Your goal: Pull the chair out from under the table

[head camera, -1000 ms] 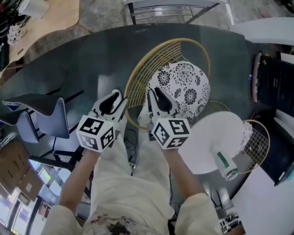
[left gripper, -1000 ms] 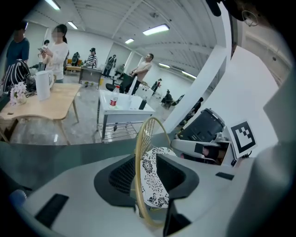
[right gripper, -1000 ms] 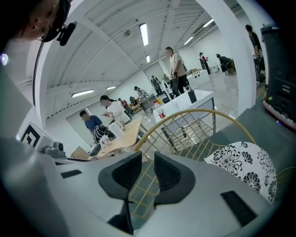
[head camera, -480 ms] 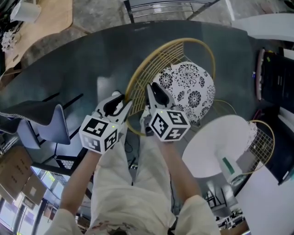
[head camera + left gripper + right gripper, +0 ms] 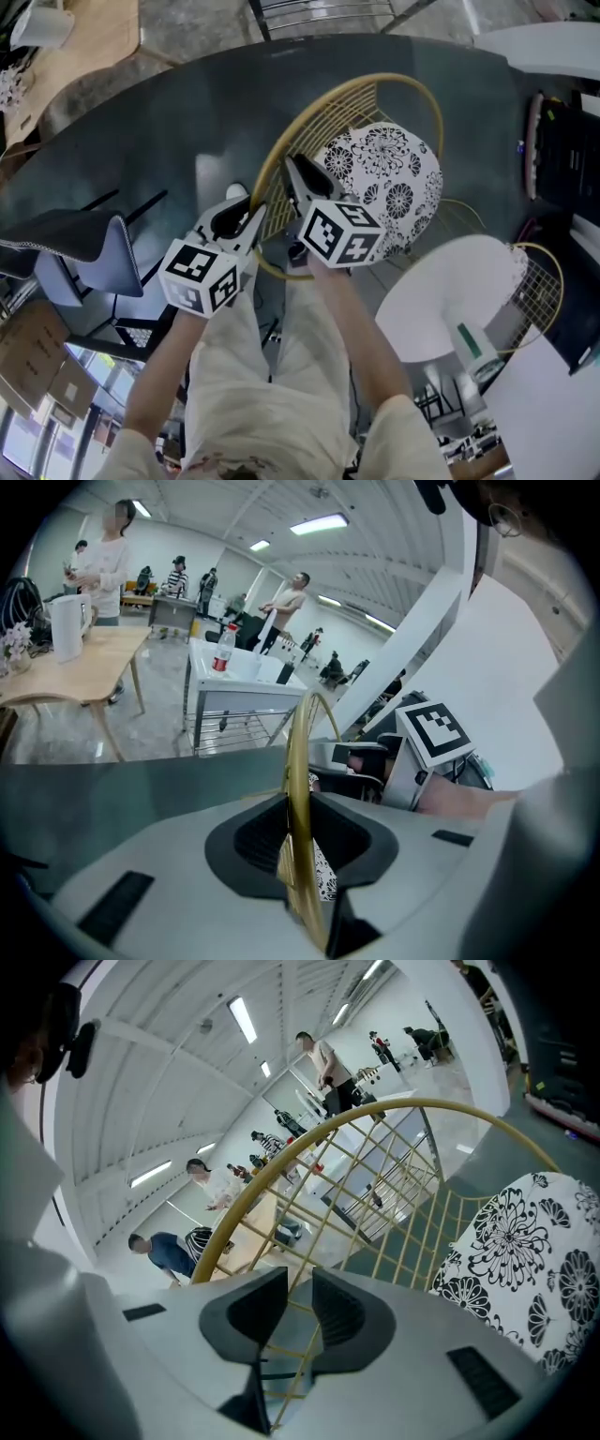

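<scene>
The chair has a gold wire back (image 5: 323, 117) and a black-and-white flowered cushion (image 5: 384, 183), and it is tucked under the dark glass table (image 5: 141, 141). My left gripper (image 5: 246, 214) is at the near-left part of the back's gold rim (image 5: 298, 761). Its jaws are closing, and the rim runs between the pads (image 5: 253, 841) with no gap showing. My right gripper (image 5: 295, 178) is just right of it at the wire grid. It is open, with one thin gold wire (image 5: 300, 1335) in the gap between its pads. The cushion (image 5: 534, 1260) lies to its right.
A white round stool top (image 5: 441, 291) with a green-labelled roll (image 5: 473, 342) stands at the near right, beside a second wire chair (image 5: 534, 291). A grey chair (image 5: 84, 244) sits left under the glass. A wooden table (image 5: 66, 667) and several people are in the background.
Both grippers have moved down and forward onto the chair back. The left jaws have narrowed around the gold rim. The right gripper has rolled and slid its jaws over the wire grid.
</scene>
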{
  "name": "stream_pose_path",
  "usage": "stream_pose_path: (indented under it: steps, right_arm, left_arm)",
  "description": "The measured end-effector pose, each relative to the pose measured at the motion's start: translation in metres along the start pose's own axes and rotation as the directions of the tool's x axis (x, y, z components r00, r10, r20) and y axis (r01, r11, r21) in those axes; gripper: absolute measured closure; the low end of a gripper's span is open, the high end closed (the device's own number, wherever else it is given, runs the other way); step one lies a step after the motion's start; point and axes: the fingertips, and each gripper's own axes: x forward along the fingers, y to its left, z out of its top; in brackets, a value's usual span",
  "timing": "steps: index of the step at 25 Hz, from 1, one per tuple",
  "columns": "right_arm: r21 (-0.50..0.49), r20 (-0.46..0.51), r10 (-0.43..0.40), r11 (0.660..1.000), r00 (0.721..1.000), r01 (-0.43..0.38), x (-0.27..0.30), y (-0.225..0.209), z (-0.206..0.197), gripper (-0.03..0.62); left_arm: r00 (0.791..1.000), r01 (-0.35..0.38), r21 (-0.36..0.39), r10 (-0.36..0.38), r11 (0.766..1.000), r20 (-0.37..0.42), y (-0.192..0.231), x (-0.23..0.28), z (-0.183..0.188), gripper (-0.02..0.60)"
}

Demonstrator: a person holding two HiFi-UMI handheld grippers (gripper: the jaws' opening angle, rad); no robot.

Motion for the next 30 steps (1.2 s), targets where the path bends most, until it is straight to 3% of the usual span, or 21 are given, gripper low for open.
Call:
stream_pose_path:
  steps: [11,30]
  right_arm:
    - [0.129,-0.012,-0.007,0.992,1.0,0.009,0.014,0.001,0.0,0.561]
    - [0.114,-0.013,0.003,0.993,1.0,-0.002,0.025,0.016,-0.002,0.563]
  left_arm:
    - [1.0,-0.008,-0.008,0.008,1.0,-0.01,0.002,-0.001,0.0,0.505]
    - [1.0,-0.015,-0.035,0.015,0.999,0.012,0.016,-0.012,0.005,0.506]
